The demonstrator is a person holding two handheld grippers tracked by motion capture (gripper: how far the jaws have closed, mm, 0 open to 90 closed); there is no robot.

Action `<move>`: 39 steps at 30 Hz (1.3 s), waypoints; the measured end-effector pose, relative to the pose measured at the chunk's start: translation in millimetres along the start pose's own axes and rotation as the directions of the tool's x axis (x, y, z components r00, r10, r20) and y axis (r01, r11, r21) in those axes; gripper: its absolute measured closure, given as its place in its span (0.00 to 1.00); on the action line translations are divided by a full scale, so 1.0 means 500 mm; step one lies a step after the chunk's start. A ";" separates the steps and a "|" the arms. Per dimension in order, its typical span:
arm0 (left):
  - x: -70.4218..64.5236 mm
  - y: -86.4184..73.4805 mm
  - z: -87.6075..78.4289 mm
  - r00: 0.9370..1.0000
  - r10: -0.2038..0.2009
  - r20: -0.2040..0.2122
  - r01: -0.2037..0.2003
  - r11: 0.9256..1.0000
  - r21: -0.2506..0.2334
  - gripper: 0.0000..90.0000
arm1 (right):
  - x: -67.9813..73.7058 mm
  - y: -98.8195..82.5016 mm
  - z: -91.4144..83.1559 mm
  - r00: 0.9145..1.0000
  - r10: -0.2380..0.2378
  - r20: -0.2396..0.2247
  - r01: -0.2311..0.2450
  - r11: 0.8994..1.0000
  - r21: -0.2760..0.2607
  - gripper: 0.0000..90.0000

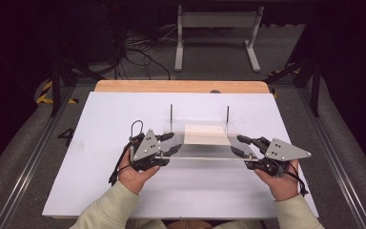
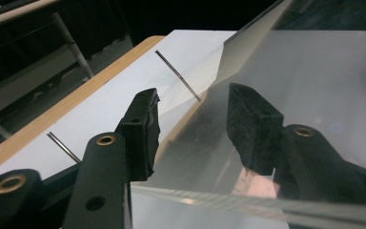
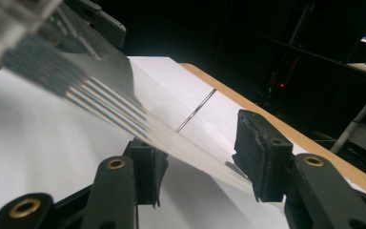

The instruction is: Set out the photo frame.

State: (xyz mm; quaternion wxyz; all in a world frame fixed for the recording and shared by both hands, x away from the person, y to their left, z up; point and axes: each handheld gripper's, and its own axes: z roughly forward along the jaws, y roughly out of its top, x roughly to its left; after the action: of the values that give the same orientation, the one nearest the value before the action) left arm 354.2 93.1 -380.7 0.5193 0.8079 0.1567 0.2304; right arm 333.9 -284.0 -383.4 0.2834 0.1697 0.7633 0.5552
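We hold the clear acrylic sheet (image 1: 202,145) tilted over the white board (image 1: 100,157), left gripper (image 1: 169,143) and right gripper (image 1: 243,145) half-closed astride its side edges (stiff, slick, scratch-prone), pad contact unclear.

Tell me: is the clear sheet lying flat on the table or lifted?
Lifted. The clear sheet slopes up off the white table between the left gripper and right gripper, its near edge raised.
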 end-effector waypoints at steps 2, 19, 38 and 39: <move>0.001 0.004 -0.002 1.000 -0.001 0.002 0.001 1.000 -0.004 0.60 | 0.001 0.004 -0.001 1.000 -0.003 0.011 0.003 1.000 0.000 0.60; -0.022 0.065 -0.068 0.995 0.092 -0.040 -0.096 0.990 -0.101 0.64 | 0.036 0.065 -0.021 0.986 -0.112 0.120 0.115 0.993 -0.019 0.66; -0.022 0.112 -0.144 0.997 0.077 -0.021 -0.079 0.975 -0.206 0.65 | 0.070 0.126 -0.047 0.985 -0.114 0.130 0.121 0.992 -0.043 0.69; -0.022 0.114 -0.149 0.998 0.069 -0.013 -0.070 0.975 -0.211 0.65 | 0.074 0.131 -0.048 0.986 -0.107 0.126 0.113 0.993 -0.037 0.69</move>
State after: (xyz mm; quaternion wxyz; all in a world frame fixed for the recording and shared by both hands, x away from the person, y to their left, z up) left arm 306.0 121.5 -304.8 0.5934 0.7524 0.1044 0.2662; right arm 286.4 -259.6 -325.3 0.3640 0.1551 0.7401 0.5437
